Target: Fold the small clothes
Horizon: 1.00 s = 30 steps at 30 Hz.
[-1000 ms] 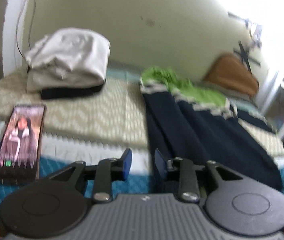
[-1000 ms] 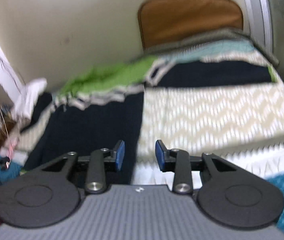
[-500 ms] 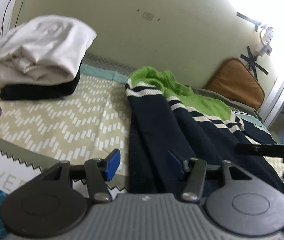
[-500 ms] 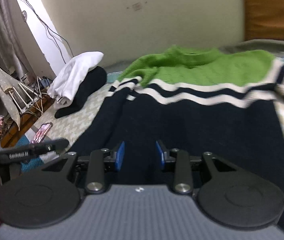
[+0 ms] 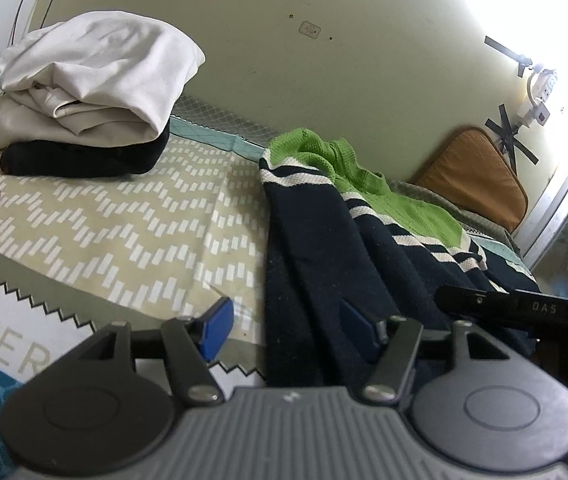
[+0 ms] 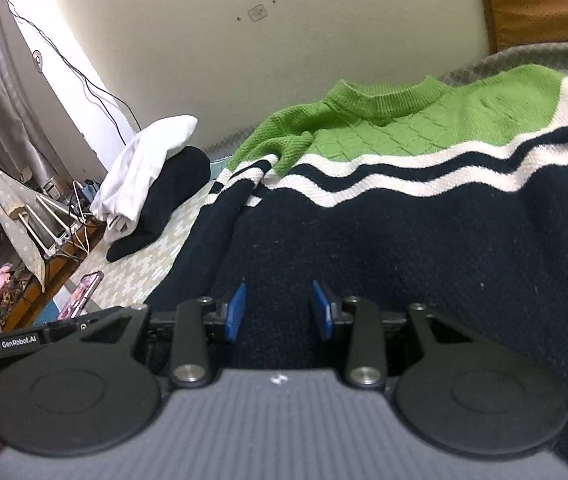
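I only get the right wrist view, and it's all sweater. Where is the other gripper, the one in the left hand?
Observer: The left gripper sits at the sweater's left edge, one blue pad over the patterned sheet, the other over navy knit.
Operator: Has it grabbed anything?
Observer: No. Its jaws have just been opening, and the sweater's edge lies loose between them.
Operator: Anything else I miss?
Observer: A white power strip hangs on the wall, with crosses of black tape near it.
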Tool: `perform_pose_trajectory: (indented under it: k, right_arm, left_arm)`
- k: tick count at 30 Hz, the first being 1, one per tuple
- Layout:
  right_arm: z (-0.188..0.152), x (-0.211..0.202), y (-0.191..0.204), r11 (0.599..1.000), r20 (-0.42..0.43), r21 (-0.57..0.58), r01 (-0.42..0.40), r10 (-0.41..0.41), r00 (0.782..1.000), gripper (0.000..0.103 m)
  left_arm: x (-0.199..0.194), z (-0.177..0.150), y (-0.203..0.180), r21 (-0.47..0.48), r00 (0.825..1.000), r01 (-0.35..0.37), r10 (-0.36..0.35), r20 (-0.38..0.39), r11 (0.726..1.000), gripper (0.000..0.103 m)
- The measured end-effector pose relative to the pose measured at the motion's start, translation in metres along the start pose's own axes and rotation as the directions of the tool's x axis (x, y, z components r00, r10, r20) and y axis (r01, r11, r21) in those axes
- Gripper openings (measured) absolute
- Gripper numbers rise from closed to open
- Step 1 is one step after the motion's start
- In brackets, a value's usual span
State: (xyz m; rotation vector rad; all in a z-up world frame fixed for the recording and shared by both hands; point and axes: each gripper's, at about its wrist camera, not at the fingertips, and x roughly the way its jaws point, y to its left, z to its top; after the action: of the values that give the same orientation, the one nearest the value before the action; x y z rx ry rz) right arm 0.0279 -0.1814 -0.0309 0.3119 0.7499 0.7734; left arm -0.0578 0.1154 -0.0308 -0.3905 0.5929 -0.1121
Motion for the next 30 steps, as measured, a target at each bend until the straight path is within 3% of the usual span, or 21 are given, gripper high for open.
perform_pose_trajectory:
  k: [30]
  right_arm:
    - [-0.0006, -0.0013, -0.0019, 1.0, 0.005, 0.01, -0.019, 0.018, 1.0, 0.045]
  left_arm:
    - [0.0035, 0.0008, -0.0009, 0.023, 1.0, 0.006, -0.006, -0.006, 1.0, 0.068]
